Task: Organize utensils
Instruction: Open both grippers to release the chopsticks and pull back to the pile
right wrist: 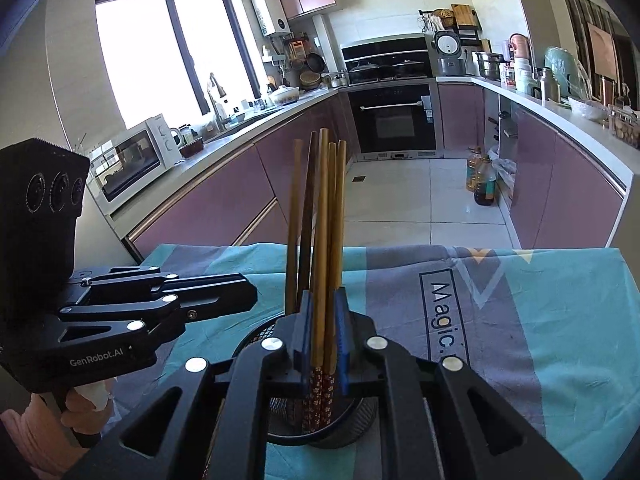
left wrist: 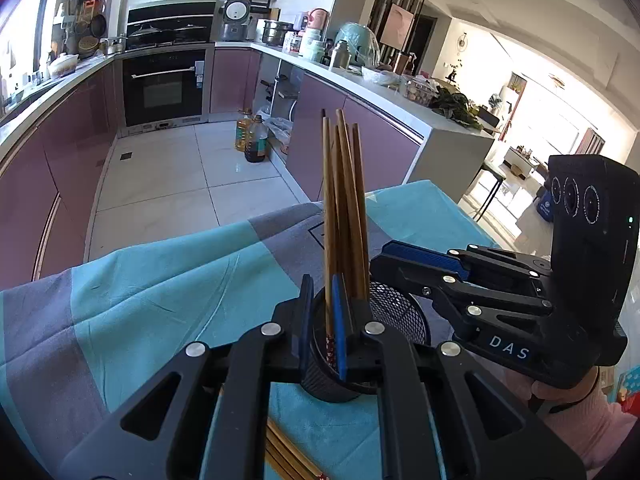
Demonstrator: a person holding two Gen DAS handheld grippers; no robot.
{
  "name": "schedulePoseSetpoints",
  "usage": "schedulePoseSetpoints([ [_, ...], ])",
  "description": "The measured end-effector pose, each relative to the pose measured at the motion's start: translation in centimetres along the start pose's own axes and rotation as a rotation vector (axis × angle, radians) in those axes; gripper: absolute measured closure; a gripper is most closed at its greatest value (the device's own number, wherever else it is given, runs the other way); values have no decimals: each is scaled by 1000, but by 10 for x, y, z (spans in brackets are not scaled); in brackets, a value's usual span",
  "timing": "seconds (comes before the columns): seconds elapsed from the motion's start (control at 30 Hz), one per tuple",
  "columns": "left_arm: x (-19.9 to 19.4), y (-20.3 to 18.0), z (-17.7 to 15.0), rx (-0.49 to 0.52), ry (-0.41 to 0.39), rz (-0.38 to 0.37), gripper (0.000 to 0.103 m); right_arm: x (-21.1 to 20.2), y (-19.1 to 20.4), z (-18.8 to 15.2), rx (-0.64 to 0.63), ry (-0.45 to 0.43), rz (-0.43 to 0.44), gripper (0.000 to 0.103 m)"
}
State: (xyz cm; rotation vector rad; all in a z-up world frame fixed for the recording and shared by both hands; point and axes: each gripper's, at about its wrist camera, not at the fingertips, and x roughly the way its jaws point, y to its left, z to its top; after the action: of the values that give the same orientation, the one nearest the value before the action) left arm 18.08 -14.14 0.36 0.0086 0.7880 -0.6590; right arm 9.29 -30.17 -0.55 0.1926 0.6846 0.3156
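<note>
Several wooden chopsticks (left wrist: 344, 208) stand upright in a black mesh holder (left wrist: 400, 312) on a table with a teal and grey cloth (left wrist: 160, 280). My left gripper (left wrist: 322, 316) is nearly closed around one chopstick over the holder. My right gripper (right wrist: 324, 332) is shut on two chopsticks (right wrist: 326, 240) with red patterned ends, held upright in the holder (right wrist: 280, 420). In the left wrist view the right gripper (left wrist: 416, 264) reaches in from the right beside the holder. In the right wrist view the left gripper (right wrist: 236, 296) comes in from the left.
More loose chopsticks (left wrist: 288, 456) lie on the cloth below my left gripper. The table's far edge drops to a tiled kitchen floor (left wrist: 168, 176). Oil bottles (left wrist: 252, 136) stand on the floor by purple cabinets (left wrist: 360, 136). Counters hold pots and appliances.
</note>
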Motion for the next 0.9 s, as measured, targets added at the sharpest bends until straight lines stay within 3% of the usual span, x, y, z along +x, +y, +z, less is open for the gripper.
schedulePoseSetpoints([
  [0.17,-21,11,-12,-27,-64,35,85,-16,1,-3,-1,-42,7,83],
  [0.23,-34,15,-18,-32,-103,55,77,-27,8,-5,-21,-67,22,81],
  [0.43,-71,27,-53,-27,-179,130,60,-52,43,-25,-153,-74,133,71],
  [0.63,-69,51,-99,-63,-108,195,57,-27,73,-66,-231,61,181,69],
  [0.9,-37,67,-147,-97,23,240,57,29,70,-103,-137,232,162,70],
])
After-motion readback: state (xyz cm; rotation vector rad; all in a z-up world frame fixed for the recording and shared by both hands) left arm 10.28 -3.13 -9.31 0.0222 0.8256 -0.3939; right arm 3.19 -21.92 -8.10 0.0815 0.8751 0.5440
